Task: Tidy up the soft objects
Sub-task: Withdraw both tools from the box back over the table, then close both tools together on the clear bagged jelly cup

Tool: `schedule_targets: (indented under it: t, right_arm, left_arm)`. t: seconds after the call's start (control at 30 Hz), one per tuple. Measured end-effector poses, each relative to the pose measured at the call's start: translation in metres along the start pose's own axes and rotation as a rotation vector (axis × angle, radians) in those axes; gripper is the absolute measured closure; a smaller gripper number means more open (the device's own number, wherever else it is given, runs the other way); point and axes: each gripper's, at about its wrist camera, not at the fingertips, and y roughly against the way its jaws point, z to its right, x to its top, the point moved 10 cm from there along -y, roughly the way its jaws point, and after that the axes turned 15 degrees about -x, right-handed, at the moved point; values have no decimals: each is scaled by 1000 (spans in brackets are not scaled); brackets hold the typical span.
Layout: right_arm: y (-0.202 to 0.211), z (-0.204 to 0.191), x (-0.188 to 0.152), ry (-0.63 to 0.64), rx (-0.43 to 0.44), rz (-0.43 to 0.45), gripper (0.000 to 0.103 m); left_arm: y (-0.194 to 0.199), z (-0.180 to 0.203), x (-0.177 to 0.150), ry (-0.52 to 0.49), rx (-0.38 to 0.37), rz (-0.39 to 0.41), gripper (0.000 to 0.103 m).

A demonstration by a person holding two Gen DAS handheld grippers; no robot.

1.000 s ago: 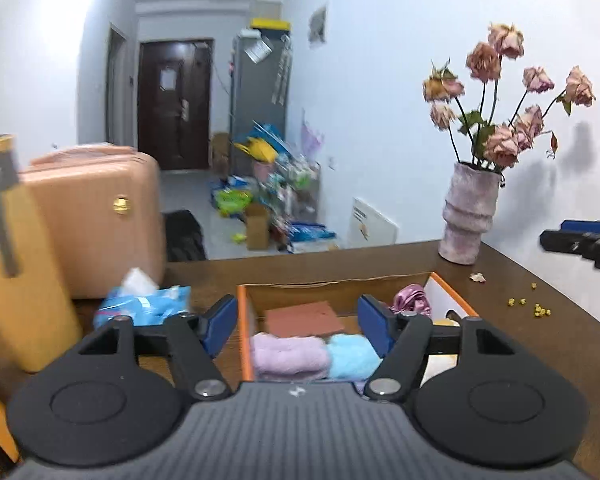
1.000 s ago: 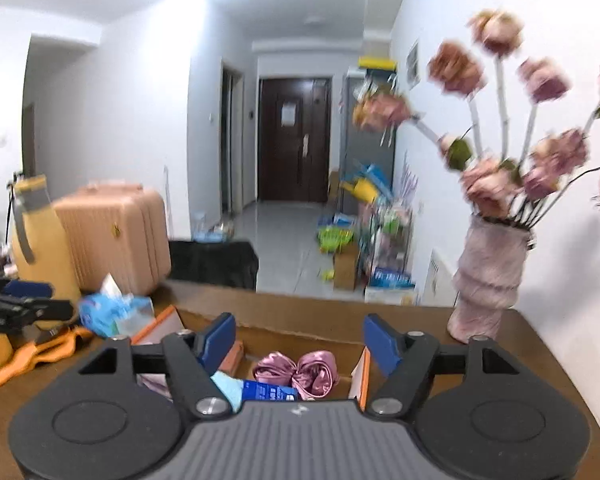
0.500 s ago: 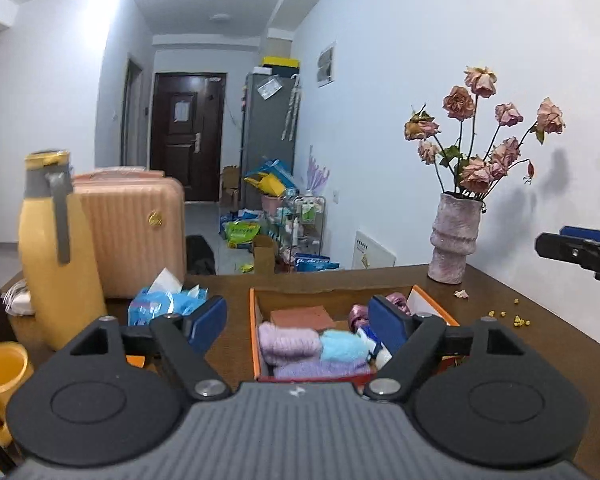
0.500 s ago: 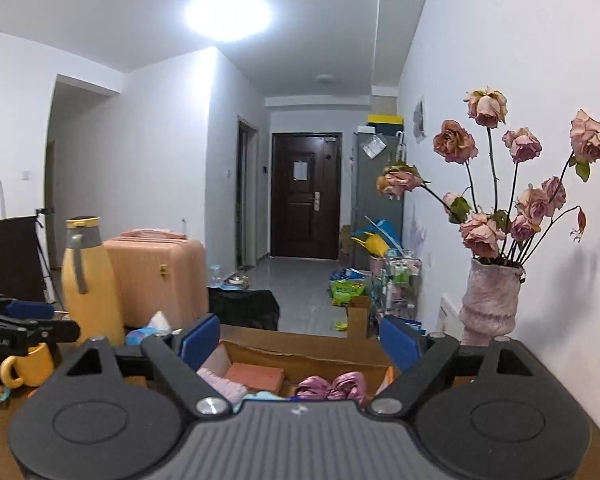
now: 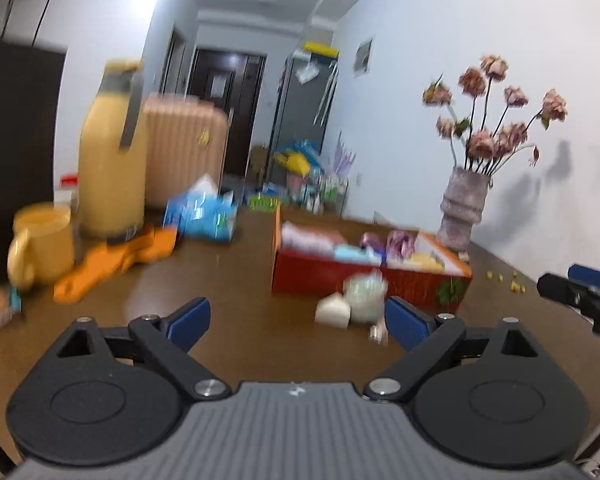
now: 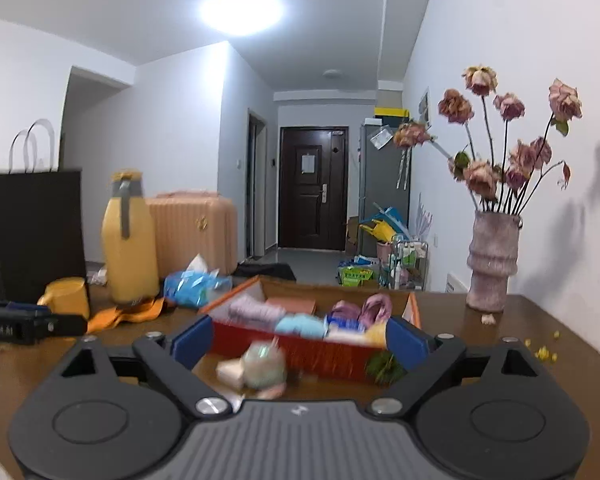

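Meanwhile, both grippers spread wide over the table

Along the table's (image 5: 236, 320) left edge stand a yellow mug (image 5: 44, 240), a yellow jug (image 5: 112, 160) and an orange cloth (image 5: 116, 260). Toward the far edge lies a blue tissue pack (image 5: 204, 216). The left gripper (image 5: 296, 320) and right gripper (image 6: 300, 340) have just been opening; nothing sits between their jaws. Mid-table, the orange box (image 6: 316, 350) holds folded soft things, with a blurred pale bundle (image 6: 260, 368) just before it. A vase (image 6: 492, 264) stands by the right wall.

A brown table (image 6: 500, 332) bears an orange box (image 6: 300, 350), vase (image 6: 492, 264), yellow jug (image 6: 130, 240), mug (image 6: 66, 296), orange cloth (image 5: 116, 260) and tissue pack (image 6: 196, 282)
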Motion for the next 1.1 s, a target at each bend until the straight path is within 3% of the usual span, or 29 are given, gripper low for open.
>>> schedule_targets:
  t: [0.17, 0.5, 0.73, 0.8, 0.87, 0.93, 1.0, 1.07, 1.1]
  right_arm:
    - [-8, -11, -41, -60, 63, -135, 6]
    - [-43, -8, -45, -92, 34, -187, 7]
    - [-91, -17, -50, -121, 52, -246, 20]
    - [-107, -21, -49, -126, 62, -257, 23]
    - [-125, -24, -47, -134, 71, -267, 28]
    - [-145, -27, -42, -144, 79, -270, 39]
    - [-166, -30, -36, -156, 96, -272, 42]
    - [-187, -35, -30, -190, 133, -286, 45]
    - [-199, -38, -29, -213, 161, -298, 48]
  left_arm:
    - [-18, -12, -33, 18, 15, -117, 7]
    - [-47, -11, -33, 16, -4, -149, 7]
    - [-89, -11, -18, -32, -13, -159, 9]
    - [-108, -8, -11, -52, -29, -159, 15]
    - [-131, -5, -5, -68, -57, -165, 29]
    - [-153, -1, 0, -86, -85, -177, 36]
    - [-178, 2, 5, -104, -129, -189, 41]
    - [-202, 2, 7, -97, -157, -218, 55]
    - [-211, 1, 6, -86, -171, -237, 56]
